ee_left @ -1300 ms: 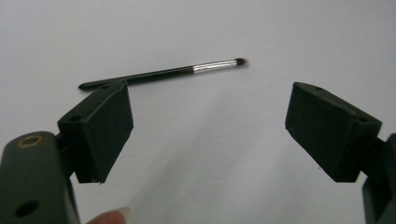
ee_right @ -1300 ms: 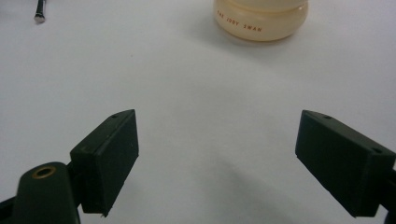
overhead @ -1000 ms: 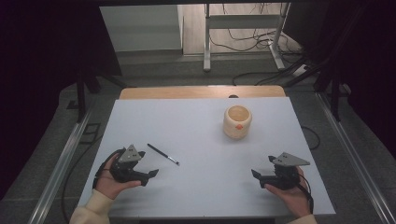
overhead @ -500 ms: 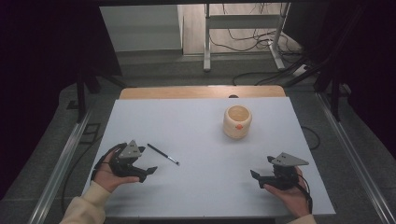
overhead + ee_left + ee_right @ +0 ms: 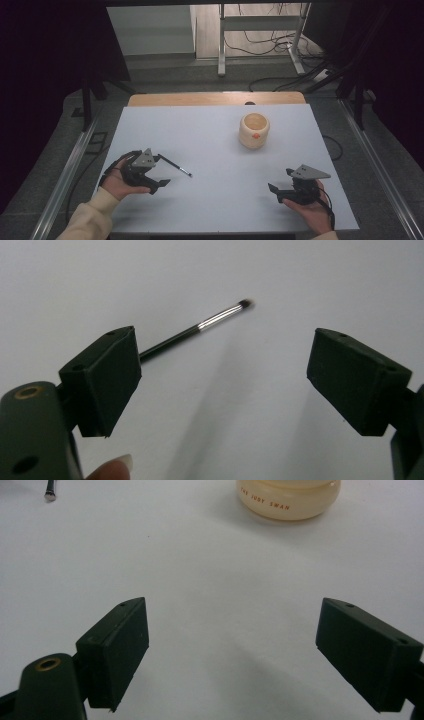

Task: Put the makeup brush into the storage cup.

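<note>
1 brush (image 5: 175,166), 1 cup (image 5: 254,130), 2 grippers, fingers apart

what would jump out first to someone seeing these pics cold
Probably the cream-coloured cup, standing alone toward the far right of the white table. Next, the thin black brush lying flat near the left gripper, whose open jaws point toward it without touching it. The right gripper sits open at the near right, holding nothing.
</note>
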The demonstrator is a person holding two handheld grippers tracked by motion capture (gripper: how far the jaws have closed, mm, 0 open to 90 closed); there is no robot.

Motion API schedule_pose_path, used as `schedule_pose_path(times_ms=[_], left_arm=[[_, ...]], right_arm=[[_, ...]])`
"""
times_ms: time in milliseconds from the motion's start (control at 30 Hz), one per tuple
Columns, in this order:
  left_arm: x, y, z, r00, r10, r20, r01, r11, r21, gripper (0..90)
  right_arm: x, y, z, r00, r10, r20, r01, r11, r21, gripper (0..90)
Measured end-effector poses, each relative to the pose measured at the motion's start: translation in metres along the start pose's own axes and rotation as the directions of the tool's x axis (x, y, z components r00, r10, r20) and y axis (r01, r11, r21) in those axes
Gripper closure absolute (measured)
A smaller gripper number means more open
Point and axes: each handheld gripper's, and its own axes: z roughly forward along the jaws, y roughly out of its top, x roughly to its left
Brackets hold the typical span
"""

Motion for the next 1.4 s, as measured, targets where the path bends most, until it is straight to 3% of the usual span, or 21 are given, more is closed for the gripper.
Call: schedule_pose_path(times_ms=[333,367,467,633,867,967,1000,1067,1100,1133,1200,1400], left_arm=[[0.010,0.008,0.001,0.9966,0.073,0.038,-0.075,0.9954,0.059,11.6],[0.011,0.011,0.002,0.9947,0.096,0.036,-0.098,0.9929,0.067,11.7],[0.011,0.013,0.003,0.9925,0.117,0.036,-0.119,0.9899,0.076,12.6],[0.015,0.017,0.007,0.9829,0.181,0.034,-0.184,0.9779,0.100,15.7],[0.020,0.021,0.010,0.9788,0.204,0.014,-0.205,0.9747,0.089,15.9],[0.022,0.022,0.015,0.9770,0.212,0.025,-0.213,0.9719,0.100,17.3],[0.022,0.023,0.019,0.9733,0.227,0.036,-0.229,0.9661,0.118,18.4],[0.022,0.023,0.020,0.9711,0.235,0.041,-0.238,0.9629,0.127,18.4],[0.021,0.025,0.024,0.9654,0.256,0.051,-0.260,0.9552,0.141,18.4],[0.021,0.025,0.024,0.9654,0.256,0.051,-0.260,0.9552,0.141,18.4],[0.020,0.026,0.026,0.9593,0.276,0.057,-0.282,0.9480,0.148,18.4],[0.020,0.029,0.033,0.9339,0.348,0.083,-0.356,0.9251,0.131,16.4]], right_arm=[[0.000,-0.001,0.000,1.0000,-0.003,0.003,0.003,1.000,0.005,13.8],[0.000,-0.001,0.000,1.0000,-0.002,0.003,0.002,1.000,0.003,13.8],[0.000,-0.001,0.000,1.0000,-0.003,0.002,0.003,1.000,0.003,13.7],[0.001,-0.001,0.001,1.0000,-0.009,-0.001,0.009,1.000,0.009,13.8],[0.001,-0.001,0.001,0.9999,-0.011,-0.001,0.011,1.000,0.011,13.8],[0.001,-0.001,0.001,0.9999,-0.015,-0.002,0.015,1.000,0.013,13.7],[0.001,-0.001,0.001,0.9999,-0.016,0.000,0.016,1.000,0.013,13.7],[0.000,-0.001,0.002,0.9999,-0.016,0.001,0.016,1.000,0.013,13.8],[0.000,-0.001,0.002,0.9999,-0.014,-0.001,0.014,1.000,0.015,13.8],[0.000,-0.001,0.002,0.9999,-0.014,-0.001,0.014,1.000,0.015,13.8],[0.000,-0.001,0.002,0.9999,-0.015,0.000,0.015,1.000,0.017,13.8],[0.001,-0.001,0.002,0.9999,-0.016,0.000,0.016,1.000,0.018,13.8]])
